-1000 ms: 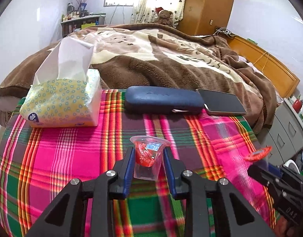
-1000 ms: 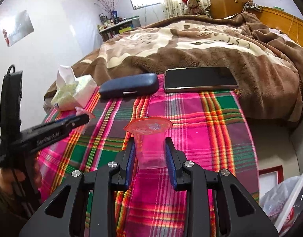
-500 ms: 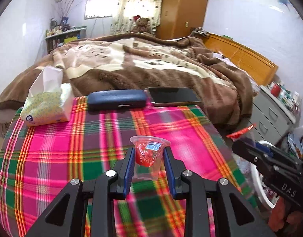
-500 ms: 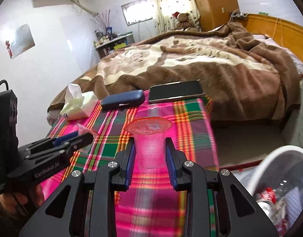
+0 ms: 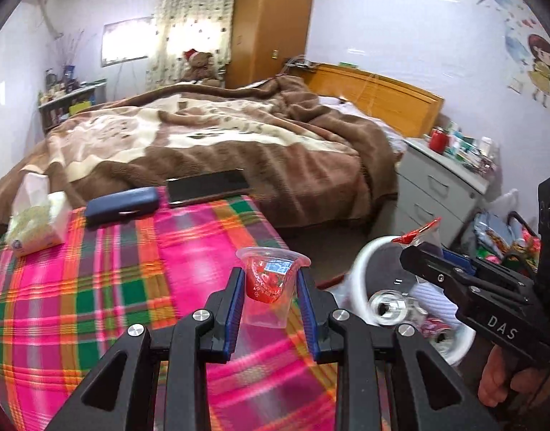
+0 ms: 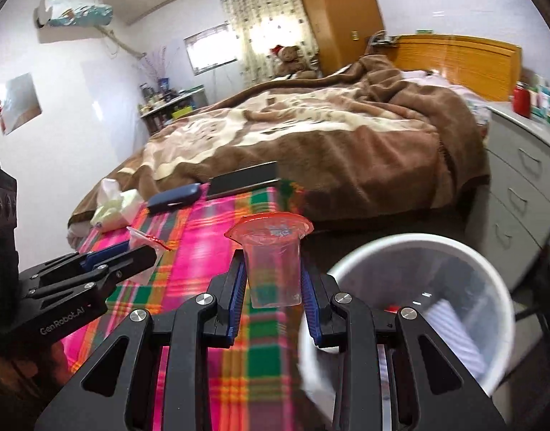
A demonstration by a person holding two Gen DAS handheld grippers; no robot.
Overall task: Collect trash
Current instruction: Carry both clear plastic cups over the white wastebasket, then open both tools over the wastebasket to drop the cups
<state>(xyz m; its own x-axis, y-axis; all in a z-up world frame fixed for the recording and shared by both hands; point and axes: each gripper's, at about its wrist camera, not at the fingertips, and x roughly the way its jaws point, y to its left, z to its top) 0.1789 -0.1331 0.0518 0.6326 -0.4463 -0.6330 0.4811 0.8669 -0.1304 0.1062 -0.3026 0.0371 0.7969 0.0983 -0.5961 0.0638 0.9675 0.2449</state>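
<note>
My left gripper (image 5: 269, 292) is shut on a clear plastic cup with a red label (image 5: 271, 282), held above the right edge of the plaid cloth (image 5: 95, 287). My right gripper (image 6: 273, 287) is shut on a clear plastic cup with a red peeled lid (image 6: 271, 262), held just left of the white trash bin (image 6: 418, 287). The bin also shows in the left wrist view (image 5: 368, 262), with cans and wrappers inside. The right gripper appears there (image 5: 418, 248) over the bin's rim. The left gripper shows in the right wrist view (image 6: 142, 248).
A tissue pack (image 5: 34, 215), a blue case (image 5: 122, 206) and a phone (image 5: 206, 186) lie at the cloth's far edge against the brown-blanketed bed (image 5: 221, 136). A grey drawer unit (image 5: 436, 186) stands right of the bin. Bags (image 5: 497, 233) sit behind it.
Both grippers have swung right, off the middle of the plaid cloth toward the bin, each still holding its cup. The bin has come fully into view.
</note>
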